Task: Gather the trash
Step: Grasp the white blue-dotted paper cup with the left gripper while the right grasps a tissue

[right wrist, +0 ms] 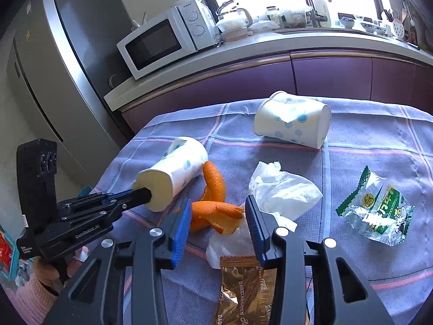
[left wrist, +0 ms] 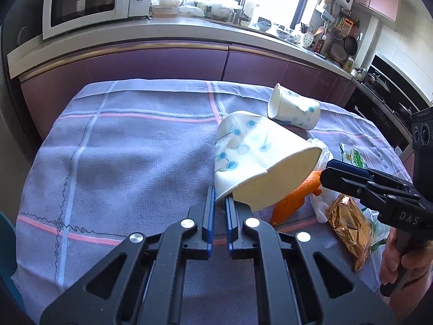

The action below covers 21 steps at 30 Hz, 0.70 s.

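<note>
Left wrist view: left claw [left wrist: 219, 203] clamped on rim of white blue-dotted paper cup [left wrist: 251, 157], light, crushable; right claw [right wrist: 216, 216] apart over orange peel [right wrist: 213, 208], desk centre.

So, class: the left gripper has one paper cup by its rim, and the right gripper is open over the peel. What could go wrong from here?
1. The left gripper pinches only the rim of the cup; the thin, dented wall could slip free.
2. The right gripper straddles the peel and tissue; closing might catch both.
3. The tilted cup lies close to the peel and may nudge it.
</note>
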{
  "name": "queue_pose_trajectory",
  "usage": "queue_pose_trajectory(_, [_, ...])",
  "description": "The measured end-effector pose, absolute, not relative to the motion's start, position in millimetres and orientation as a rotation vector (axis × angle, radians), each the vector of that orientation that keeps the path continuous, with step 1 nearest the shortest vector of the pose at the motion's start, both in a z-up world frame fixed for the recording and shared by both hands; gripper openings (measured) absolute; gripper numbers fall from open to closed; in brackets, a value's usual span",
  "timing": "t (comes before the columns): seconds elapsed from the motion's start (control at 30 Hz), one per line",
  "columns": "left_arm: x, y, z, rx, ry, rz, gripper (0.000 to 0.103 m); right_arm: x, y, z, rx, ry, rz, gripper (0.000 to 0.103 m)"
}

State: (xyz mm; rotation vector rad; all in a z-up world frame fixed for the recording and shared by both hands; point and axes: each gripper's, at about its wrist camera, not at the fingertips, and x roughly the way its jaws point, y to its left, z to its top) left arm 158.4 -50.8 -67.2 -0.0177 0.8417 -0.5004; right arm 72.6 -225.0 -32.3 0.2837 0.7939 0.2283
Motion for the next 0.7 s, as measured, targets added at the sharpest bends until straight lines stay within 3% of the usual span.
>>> queue_pose_trajectory(0.43, [128, 3, -50, -0.071, 0.782, -0.444, 0.007, 67, -251, -23, 0.311, 0.744, 0.135, 0.039])
queue_pose_trajectory(0.7, [109, 25, -52, -0.077, 0.773, -0.417, 0.007, 85, -251, -40, 0.265, 0.828, 0.095, 0.038])
